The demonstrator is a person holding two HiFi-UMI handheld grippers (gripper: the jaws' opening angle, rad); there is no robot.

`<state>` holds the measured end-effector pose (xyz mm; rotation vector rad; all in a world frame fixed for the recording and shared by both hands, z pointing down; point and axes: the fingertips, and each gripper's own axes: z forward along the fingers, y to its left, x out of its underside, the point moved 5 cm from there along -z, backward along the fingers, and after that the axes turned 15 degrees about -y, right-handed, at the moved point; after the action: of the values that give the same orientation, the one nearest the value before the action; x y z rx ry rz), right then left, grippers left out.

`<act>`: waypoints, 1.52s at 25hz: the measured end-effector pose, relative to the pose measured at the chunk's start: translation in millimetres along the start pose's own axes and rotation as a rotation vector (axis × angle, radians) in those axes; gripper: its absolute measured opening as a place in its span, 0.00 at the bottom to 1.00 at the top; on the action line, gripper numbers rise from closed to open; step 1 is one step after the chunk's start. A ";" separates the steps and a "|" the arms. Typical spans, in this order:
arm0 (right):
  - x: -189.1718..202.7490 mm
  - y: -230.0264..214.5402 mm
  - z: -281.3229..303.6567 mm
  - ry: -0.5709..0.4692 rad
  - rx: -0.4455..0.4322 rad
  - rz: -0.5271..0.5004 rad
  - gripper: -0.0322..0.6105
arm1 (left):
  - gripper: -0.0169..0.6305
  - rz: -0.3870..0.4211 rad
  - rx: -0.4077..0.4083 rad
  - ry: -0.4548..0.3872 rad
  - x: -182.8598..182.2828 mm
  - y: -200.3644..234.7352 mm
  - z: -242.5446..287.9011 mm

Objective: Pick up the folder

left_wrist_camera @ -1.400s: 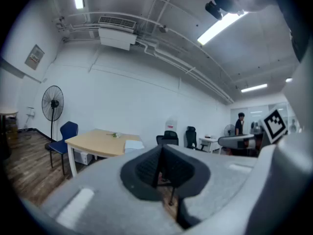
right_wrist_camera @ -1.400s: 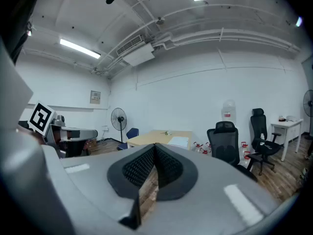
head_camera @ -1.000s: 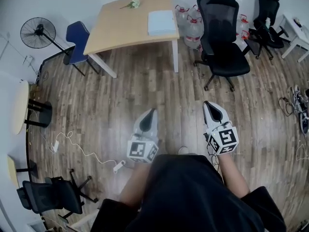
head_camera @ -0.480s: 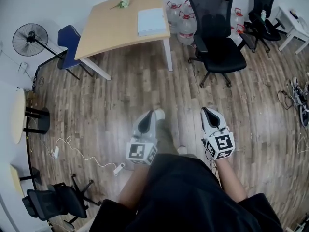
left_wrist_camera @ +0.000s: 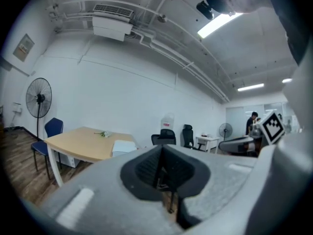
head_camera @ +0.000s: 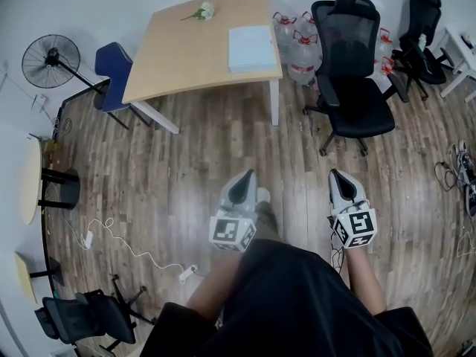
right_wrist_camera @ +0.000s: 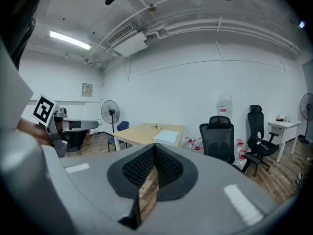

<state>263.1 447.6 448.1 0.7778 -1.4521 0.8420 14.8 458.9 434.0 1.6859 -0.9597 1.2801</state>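
Observation:
A pale blue-white folder (head_camera: 251, 48) lies flat near the right end of a light wooden table (head_camera: 186, 50) at the far side of the room. The folder also shows in the left gripper view (left_wrist_camera: 123, 147) and in the right gripper view (right_wrist_camera: 167, 137). My left gripper (head_camera: 245, 181) is held over the wood floor, well short of the table, jaws shut and empty. To its right my right gripper (head_camera: 341, 179) is at the same distance, also shut with nothing in it.
A black office chair (head_camera: 351, 65) stands right of the table, with water jugs (head_camera: 300, 47) behind it. A blue chair (head_camera: 115, 69) and a standing fan (head_camera: 50, 62) are left of the table. A white cable (head_camera: 123, 233) runs across the floor at the left. A second black chair (head_camera: 421, 43) is at the far right.
Both grippers and the view have advanced across the floor toward the table, which now sits a little closer. A foot shows below the left gripper. Both jaws stayed shut.

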 end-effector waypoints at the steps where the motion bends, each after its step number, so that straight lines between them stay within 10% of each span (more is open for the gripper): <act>1: -5.3 -2.0 21.1 -0.001 -0.002 -0.008 0.05 | 0.03 -0.002 -0.009 0.003 -2.1 16.4 11.1; 23: -19.8 -0.9 362.7 0.082 0.066 0.006 0.05 | 0.03 -0.082 0.019 0.015 4.3 281.7 212.1; 38: -5.4 0.4 424.0 0.065 -0.020 0.046 0.05 | 0.03 -0.093 -0.060 0.022 15.7 313.3 231.6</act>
<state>46.7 83.2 437.9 0.6982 -1.4228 0.8786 -179.8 121.7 454.9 1.6477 -0.8882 1.1949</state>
